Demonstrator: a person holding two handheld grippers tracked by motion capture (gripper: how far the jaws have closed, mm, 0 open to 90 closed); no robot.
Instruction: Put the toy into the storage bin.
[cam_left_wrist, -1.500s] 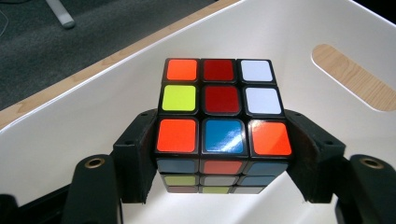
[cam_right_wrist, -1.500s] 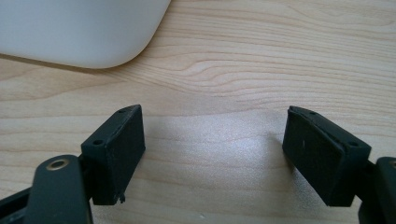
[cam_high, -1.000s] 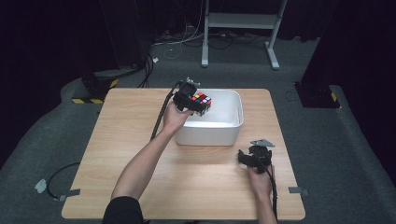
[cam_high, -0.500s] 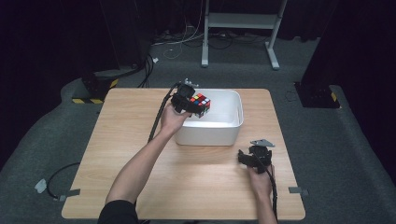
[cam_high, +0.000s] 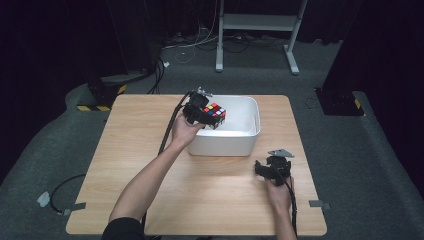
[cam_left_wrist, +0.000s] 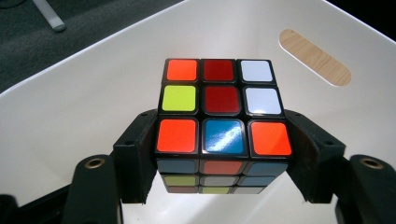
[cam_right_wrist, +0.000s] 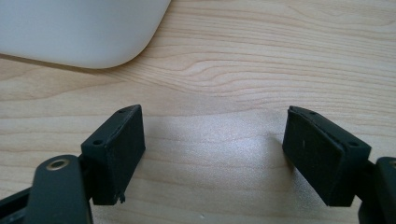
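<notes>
Between the left tool's (cam_left_wrist: 224, 154) jaws, the clenched cube (cam_left_wrist: 223, 122) hangs over the white bin (cam_high: 247, 141).

Readable text: none in any view.
Rubik's cube (cam_left_wrist: 223, 122): plain coloured stickers, no lettering or logo.
White bin (cam_high: 248, 136): unmarked.
Wooden table (cam_high: 210, 200): unmarked.

Light: your table (cam_high: 150, 150) evenly lit from above, surroundings near-black | Glare: sheen on cube (cam_left_wrist: 223, 133) blue sticker, soft hotspot on wood mid-frame, right gripper view | Focus: jaws slightly soft at bottom edges
</notes>
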